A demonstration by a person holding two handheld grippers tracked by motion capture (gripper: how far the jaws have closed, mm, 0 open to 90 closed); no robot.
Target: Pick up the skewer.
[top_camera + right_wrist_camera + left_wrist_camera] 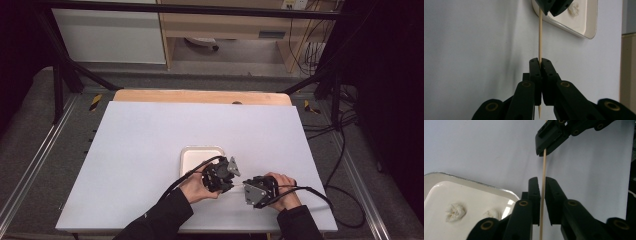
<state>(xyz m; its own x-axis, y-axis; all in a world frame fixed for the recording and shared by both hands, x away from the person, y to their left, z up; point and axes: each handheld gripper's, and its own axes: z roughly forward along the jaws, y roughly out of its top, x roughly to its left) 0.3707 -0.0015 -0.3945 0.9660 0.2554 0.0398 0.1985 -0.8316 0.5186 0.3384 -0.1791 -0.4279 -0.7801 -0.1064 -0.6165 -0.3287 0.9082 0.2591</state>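
A thin wooden skewer [540, 37] runs between my two grippers, low over the white table. My right gripper [540, 60] is shut on it, its pointed end sticking out behind the jaws. My left gripper [542, 182] faces the right one, and the skewer [544, 170] passes between its jaws with a narrow gap still showing on one side. In the high view both grippers, left [223, 176] and right [257, 190], sit close together near the table's front edge. A white tray [474, 181] lies just beside the left gripper and holds two white lumps [455, 212].
The tray [200, 152] sits at the middle of the white table top [150, 140], directly beyond the left hand. Cables trail from both grippers toward the front and right edges. A wooden strip [200, 96] borders the far side.
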